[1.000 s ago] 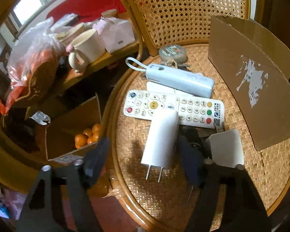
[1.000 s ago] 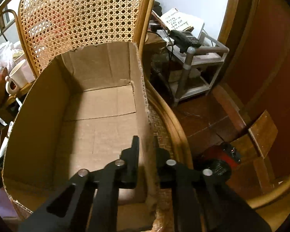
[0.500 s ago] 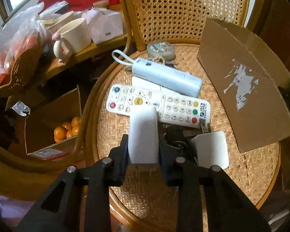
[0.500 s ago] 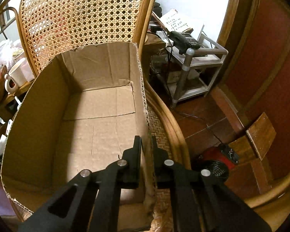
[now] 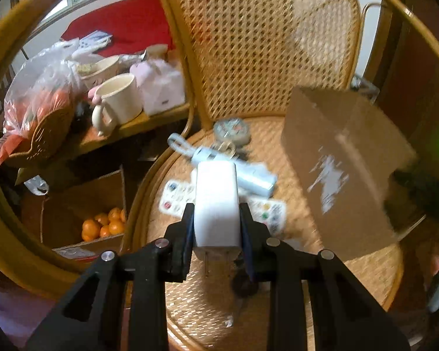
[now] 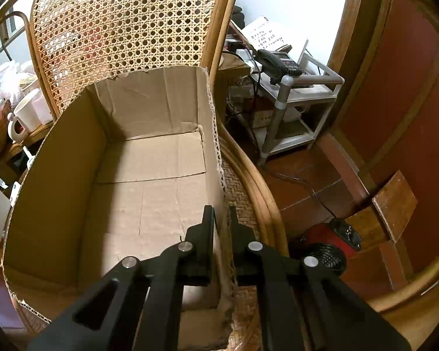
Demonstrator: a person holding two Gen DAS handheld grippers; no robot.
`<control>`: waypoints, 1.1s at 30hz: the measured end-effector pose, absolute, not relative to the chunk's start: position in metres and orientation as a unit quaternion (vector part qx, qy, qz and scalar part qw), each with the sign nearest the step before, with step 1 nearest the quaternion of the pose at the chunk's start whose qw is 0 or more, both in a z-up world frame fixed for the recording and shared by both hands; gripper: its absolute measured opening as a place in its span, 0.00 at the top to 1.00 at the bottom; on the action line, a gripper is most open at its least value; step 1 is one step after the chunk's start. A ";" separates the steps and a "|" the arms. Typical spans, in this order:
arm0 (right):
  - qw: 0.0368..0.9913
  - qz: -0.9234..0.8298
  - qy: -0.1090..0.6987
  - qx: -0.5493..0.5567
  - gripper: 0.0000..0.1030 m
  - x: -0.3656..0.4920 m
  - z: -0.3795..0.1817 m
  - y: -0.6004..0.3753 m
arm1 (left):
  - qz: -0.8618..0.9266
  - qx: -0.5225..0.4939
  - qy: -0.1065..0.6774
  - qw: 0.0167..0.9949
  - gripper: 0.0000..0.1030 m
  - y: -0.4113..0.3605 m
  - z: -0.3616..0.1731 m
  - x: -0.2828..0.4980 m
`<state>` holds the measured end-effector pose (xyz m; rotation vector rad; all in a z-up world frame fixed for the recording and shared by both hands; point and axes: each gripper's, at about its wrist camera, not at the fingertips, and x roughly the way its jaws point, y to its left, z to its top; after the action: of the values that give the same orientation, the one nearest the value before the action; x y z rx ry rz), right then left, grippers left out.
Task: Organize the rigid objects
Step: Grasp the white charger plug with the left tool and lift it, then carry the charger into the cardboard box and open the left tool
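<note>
My left gripper [image 5: 216,219] is shut on a white plug adapter [image 5: 216,201], lifted above the wicker chair seat [image 5: 219,301] with its prongs pointing back at me. Below it lie a white remote [image 5: 266,213], a pale blue cylinder device [image 5: 248,175] and a round tin [image 5: 231,130]. The open cardboard box [image 5: 336,169] stands on the right of the seat. My right gripper [image 6: 221,225] is shut on the box's right wall [image 6: 216,175]; the box inside [image 6: 149,193] holds nothing.
A side table at left carries a cream mug [image 5: 120,102], a bag of oranges [image 5: 41,99] and a pink box [image 5: 161,87]. A carton of oranges [image 5: 102,225] sits on the floor. A metal shelf with a phone [image 6: 281,67] stands to the right.
My left gripper closed on the white adapter and raised it off the seat, the view tilting up. My right gripper stayed clamped on the box wall.
</note>
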<state>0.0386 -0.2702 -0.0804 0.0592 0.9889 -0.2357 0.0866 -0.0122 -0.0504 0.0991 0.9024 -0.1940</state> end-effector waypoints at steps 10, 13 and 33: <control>0.874 -0.116 0.470 0.035 0.91 0.038 -0.080 -0.271 | -0.135 0.045 0.371 0.918 0.74 -0.065 -0.014 0.077; 0.875 -0.118 0.468 0.034 0.91 0.037 -0.080 -0.271 | -0.154 0.044 0.357 0.920 0.74 -0.083 -0.007 0.077; 0.876 -0.120 0.465 0.038 0.91 0.035 -0.078 -0.270 | -0.219 0.063 0.388 0.893 0.74 -0.151 -0.028 0.082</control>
<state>0.0346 -0.2697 -0.0782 0.0793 0.9694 -0.2512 0.0821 -0.1506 -0.0278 0.1305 0.8039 -0.4550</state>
